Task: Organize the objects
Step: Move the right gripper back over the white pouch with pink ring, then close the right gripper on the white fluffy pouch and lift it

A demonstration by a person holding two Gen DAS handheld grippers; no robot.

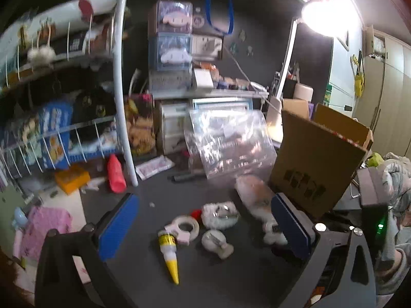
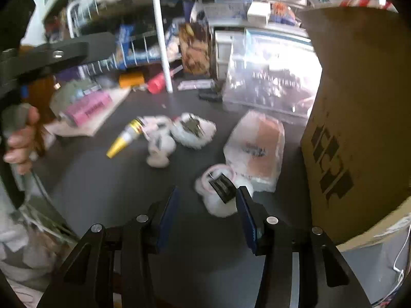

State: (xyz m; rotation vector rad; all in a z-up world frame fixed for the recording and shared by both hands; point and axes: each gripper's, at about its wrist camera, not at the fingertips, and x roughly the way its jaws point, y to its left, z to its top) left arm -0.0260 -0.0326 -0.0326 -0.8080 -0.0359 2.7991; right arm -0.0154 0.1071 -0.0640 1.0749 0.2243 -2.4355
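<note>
From the left wrist camera we see the dark table (image 1: pixel 231 277) with a small cluster of things in the middle: a glue tube (image 1: pixel 170 254) with a yellow cone tip, a roll of clear tape (image 1: pixel 185 226), a white fluffy pouch (image 1: pixel 219 214) with something metallic on it, and a small white ball-shaped piece (image 1: pixel 214 241). The left gripper (image 1: pixel 205 231) hangs above them with its blue pads (image 1: pixel 119 227) spread wide and nothing between them.

The right wrist camera shows what the other view mostly hides: a white fluffy charm (image 2: pixel 218 192) with a pink ring and a black tag, lying just ahead of the right gripper (image 2: pixel 206 213). Its jaws stand partly open; the charm sits near the right-hand pad, though the blur keeps us from saying whether they touch, and nothing is gripped. This view also catches the person's hand (image 2: pixel 21 141) on the left gripper's handle.

A tall cardboard box (image 1: pixel 316 169) stands at the table's right edge; we cannot see inside it. Beside it lies a sealed plastic packet (image 2: pixel 257 148) holding something orange and white. Behind, a crumpled clear plastic bag (image 1: pixel 228 141) leans upright, its contents unclear.
</note>
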